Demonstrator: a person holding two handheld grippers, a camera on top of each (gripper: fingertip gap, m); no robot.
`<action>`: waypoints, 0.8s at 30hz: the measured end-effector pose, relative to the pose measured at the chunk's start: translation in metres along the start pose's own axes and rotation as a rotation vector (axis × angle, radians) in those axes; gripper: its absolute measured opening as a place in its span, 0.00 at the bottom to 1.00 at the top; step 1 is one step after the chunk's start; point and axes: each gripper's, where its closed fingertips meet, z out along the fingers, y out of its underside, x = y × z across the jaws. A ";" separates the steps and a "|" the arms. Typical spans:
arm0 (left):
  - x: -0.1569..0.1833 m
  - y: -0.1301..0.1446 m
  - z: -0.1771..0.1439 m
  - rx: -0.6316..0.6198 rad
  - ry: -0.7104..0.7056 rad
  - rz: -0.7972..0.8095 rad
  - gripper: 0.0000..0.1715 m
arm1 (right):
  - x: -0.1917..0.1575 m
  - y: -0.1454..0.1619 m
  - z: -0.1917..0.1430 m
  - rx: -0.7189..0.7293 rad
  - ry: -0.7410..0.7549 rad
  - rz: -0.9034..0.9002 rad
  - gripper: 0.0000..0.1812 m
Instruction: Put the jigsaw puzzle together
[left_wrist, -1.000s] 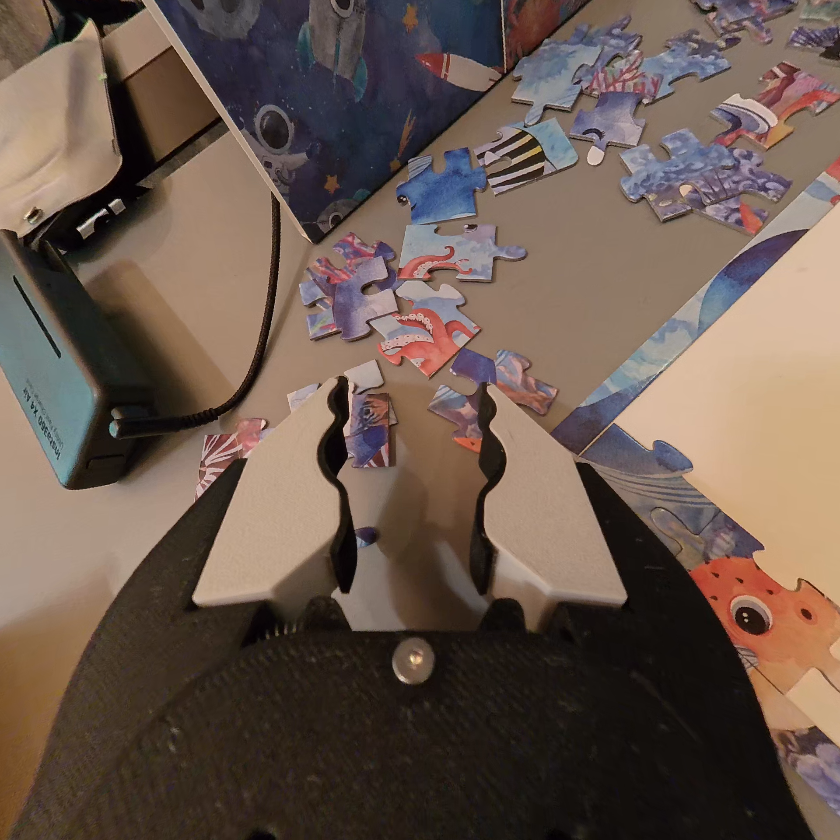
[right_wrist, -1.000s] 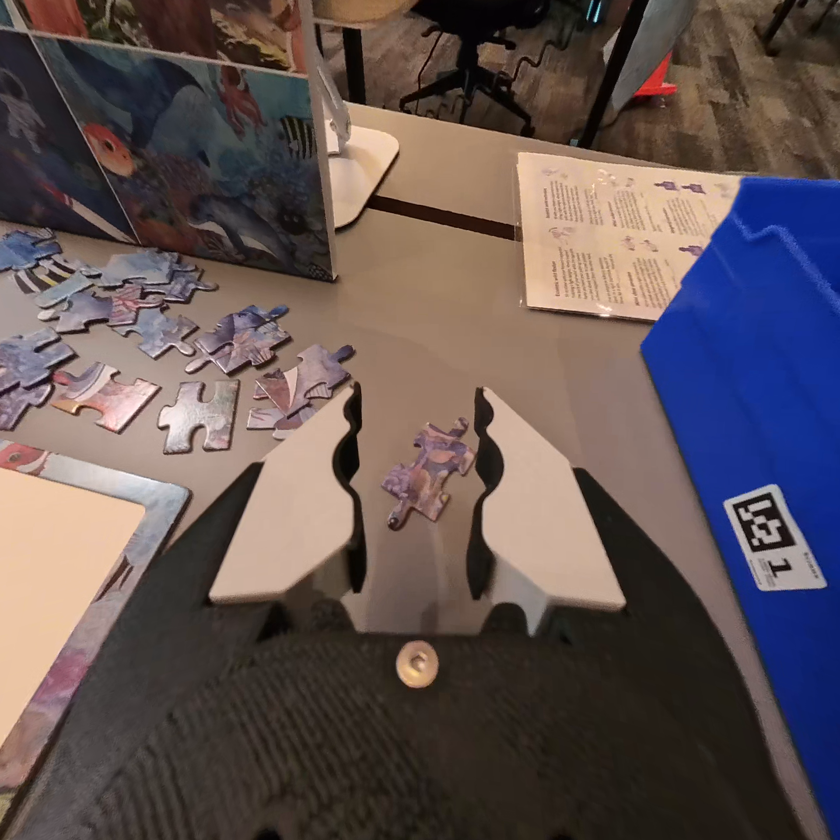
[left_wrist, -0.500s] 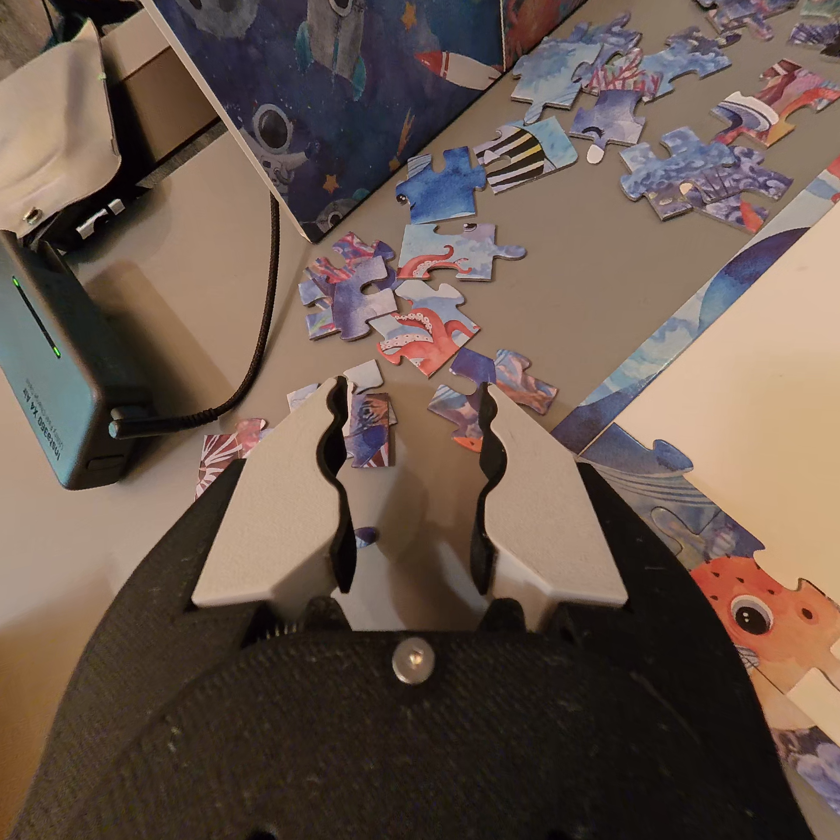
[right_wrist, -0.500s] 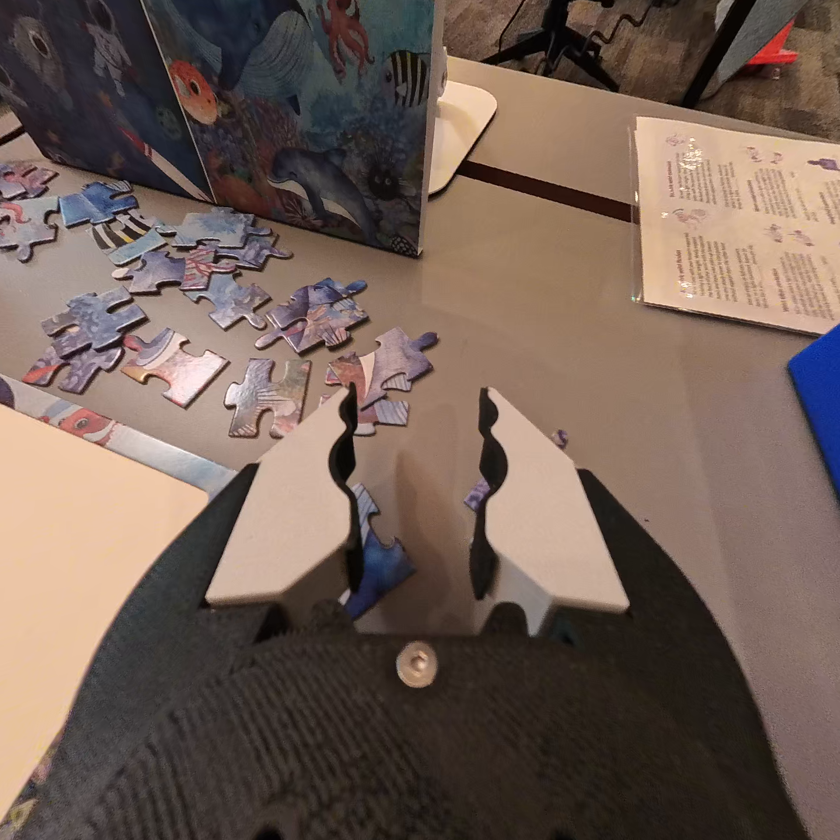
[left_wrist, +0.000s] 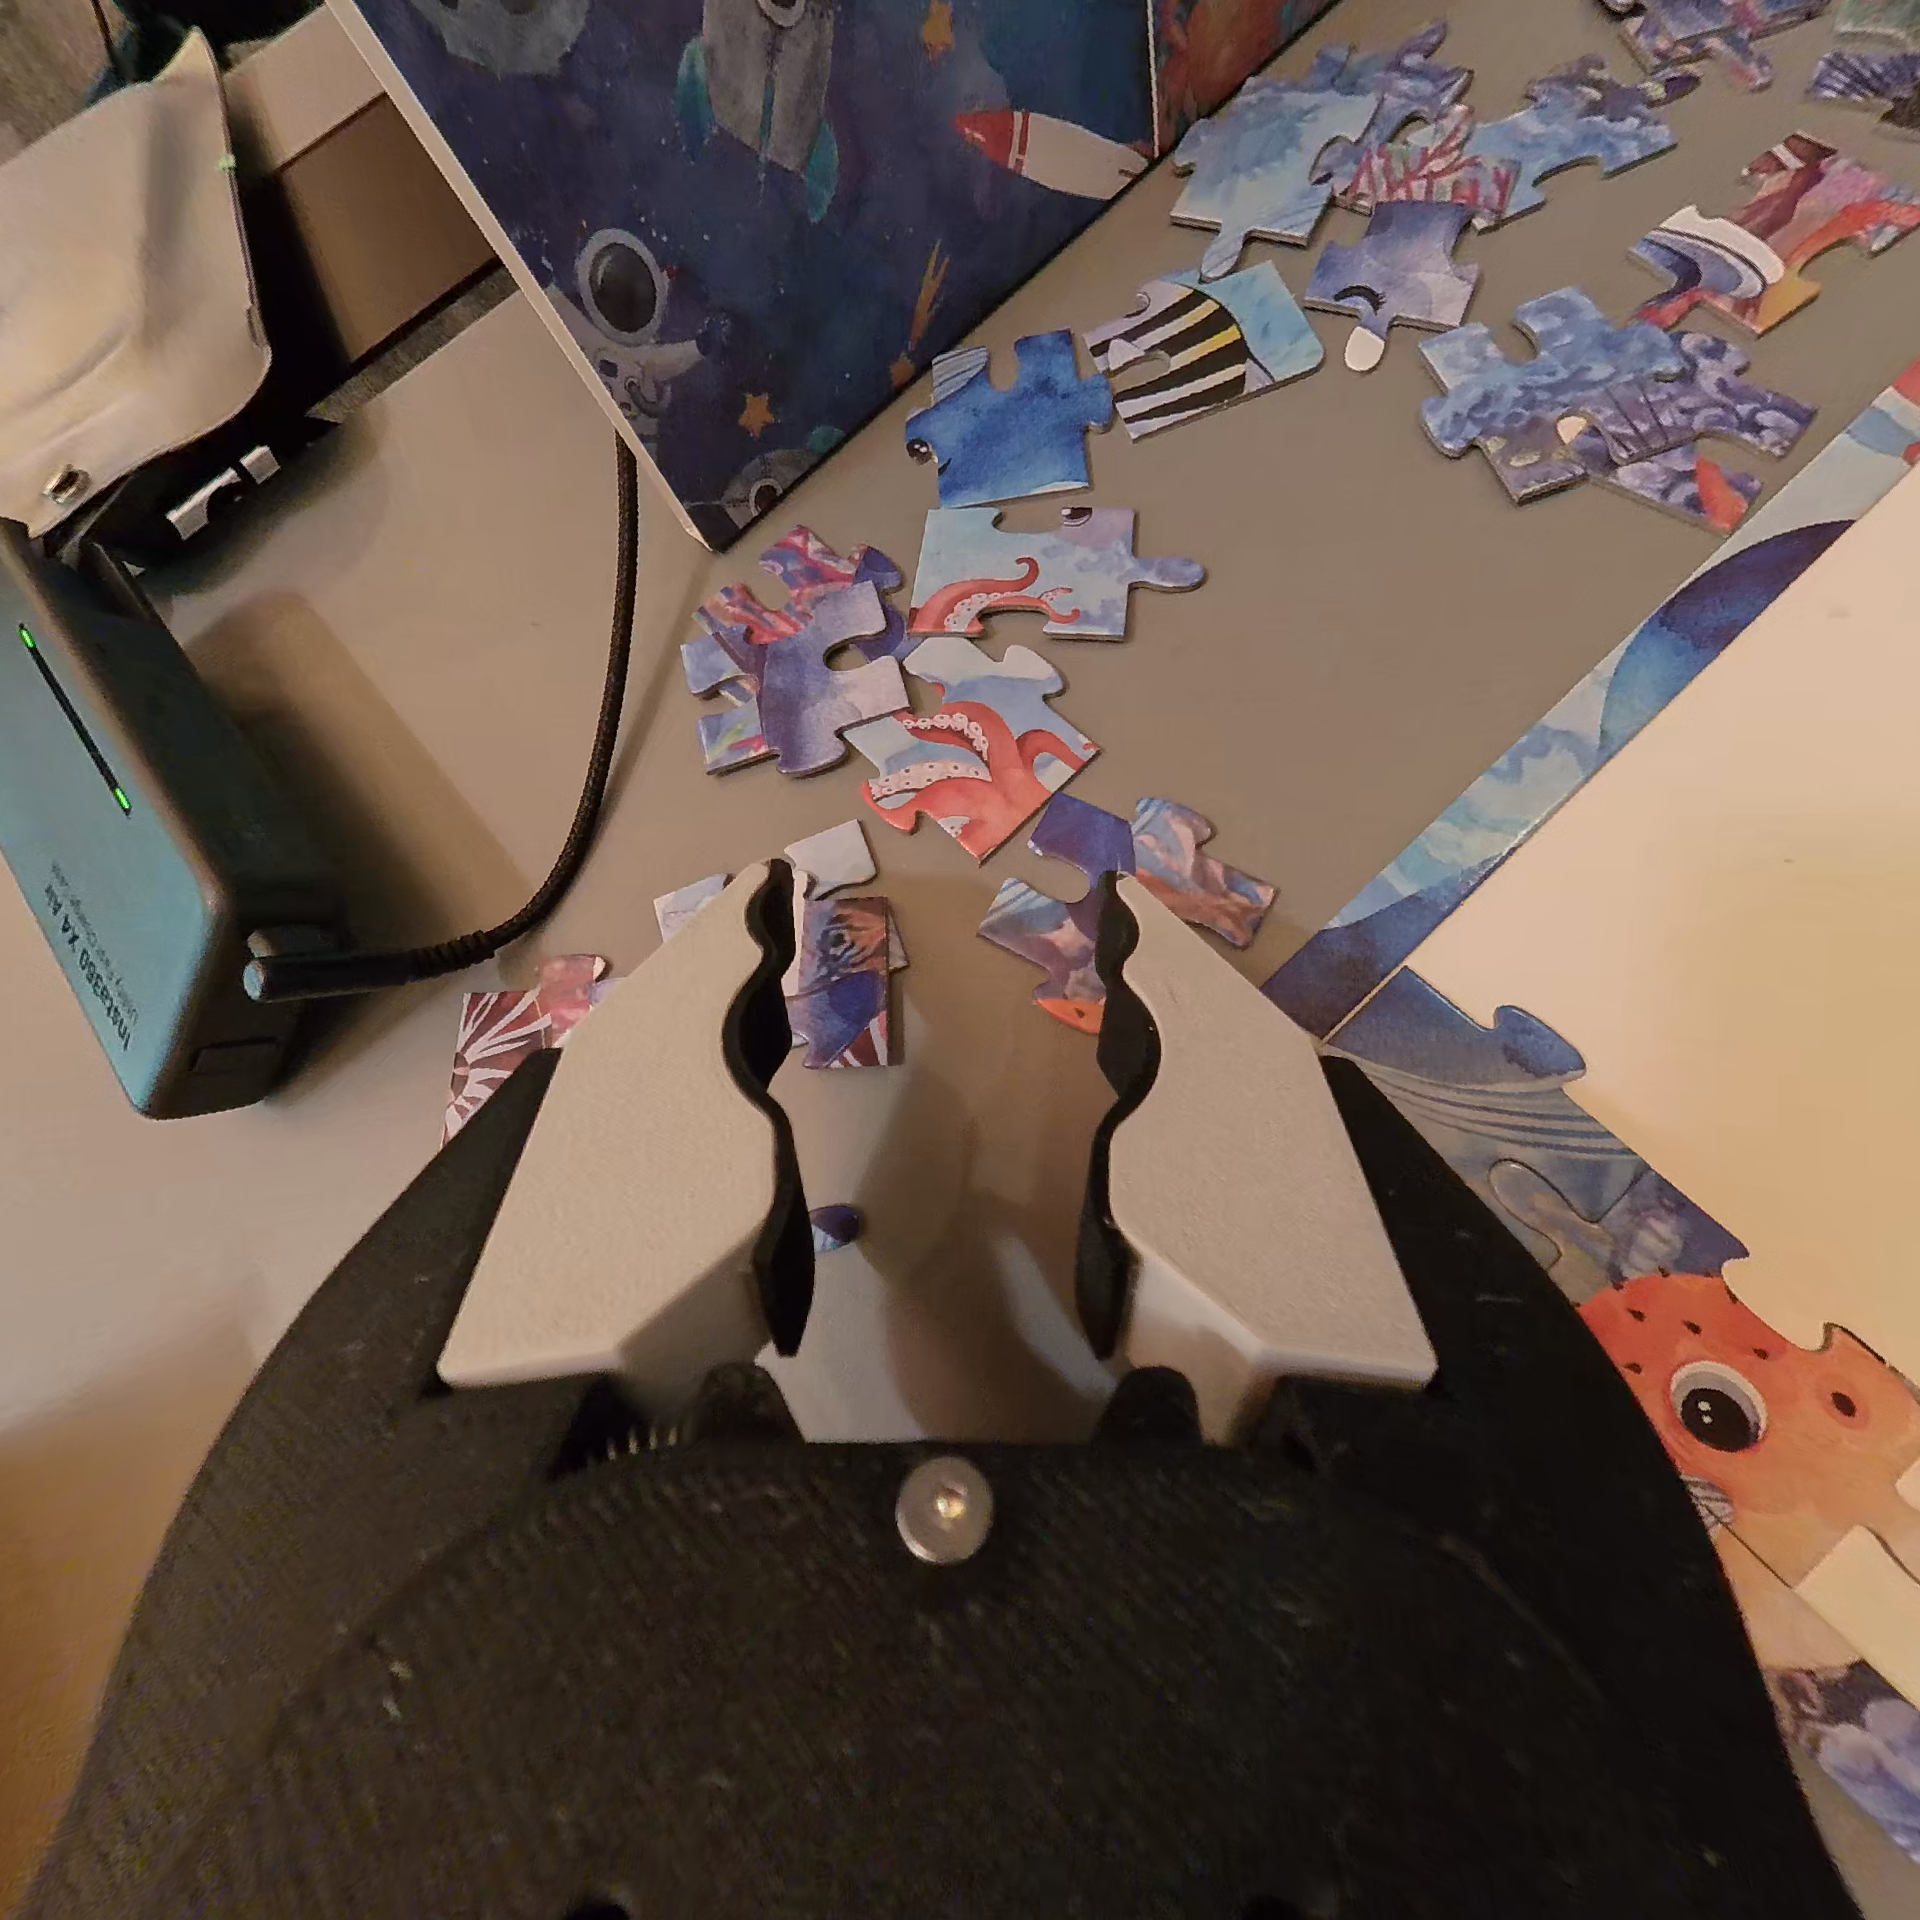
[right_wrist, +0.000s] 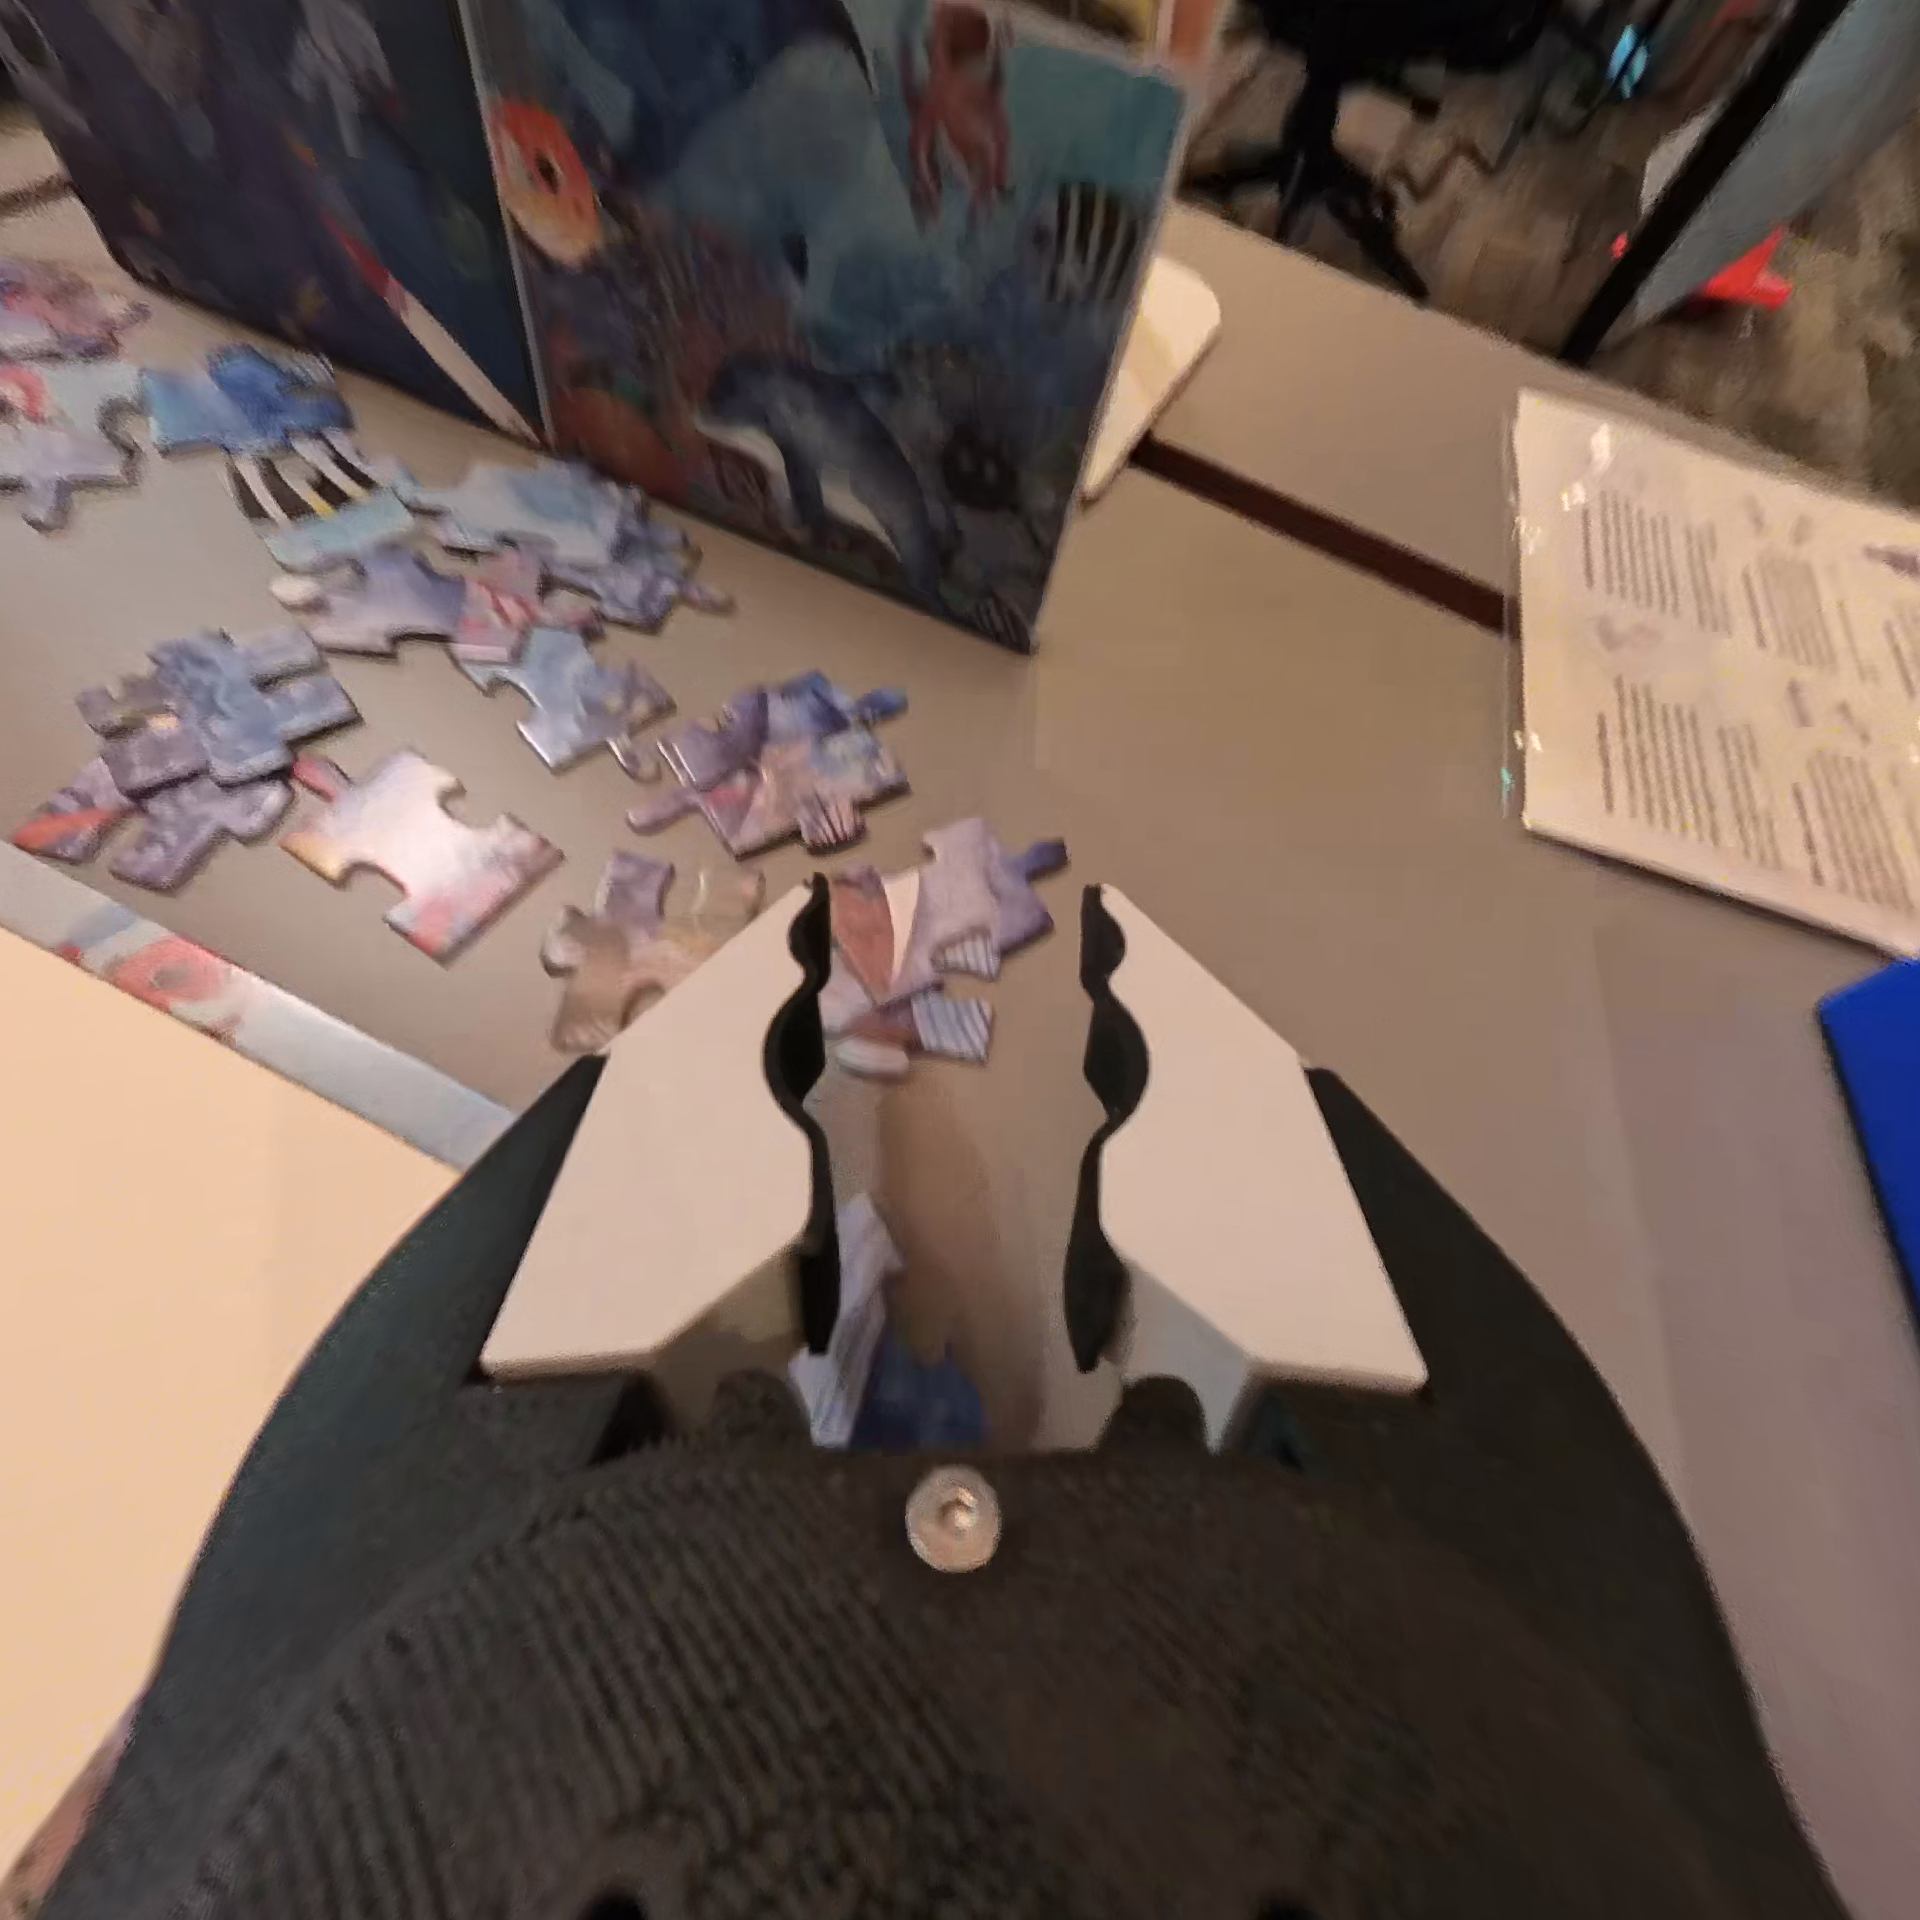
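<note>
Jigsaw puzzle: frame (left_wrist: 1538, 831) on table (left_wrist: 1351, 582) w/ only a corner filled (orange fish piece (left_wrist: 1745, 1392)); loose pieces (left_wrist: 977, 769) scattered beside it. Left gripper (left_wrist: 940, 914) and right gripper (right_wrist: 951, 914) both spread, empty. Risk: thin flat glossy card pieces overlap, so fingers may drag two or slide off. Right view blurred.

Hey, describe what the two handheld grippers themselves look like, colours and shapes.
Left gripper and right gripper match: a rough, textured black body, two pale grey wedge-shaped fingers with wavy black inner pads, and one silver screw centred below. No cables or sleeves show.
</note>
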 end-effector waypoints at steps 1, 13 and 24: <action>0.000 0.000 0.000 -0.002 0.001 -0.003 0.33 | -0.005 -0.010 0.004 0.032 -0.032 -0.001 0.25; 0.000 0.001 0.000 -0.006 0.021 -0.025 0.33 | -0.048 -0.012 0.056 -0.143 -0.256 -0.082 0.00; 0.002 0.000 0.000 -0.003 0.006 0.018 0.33 | 0.015 0.006 0.043 -0.186 -0.016 -0.051 0.05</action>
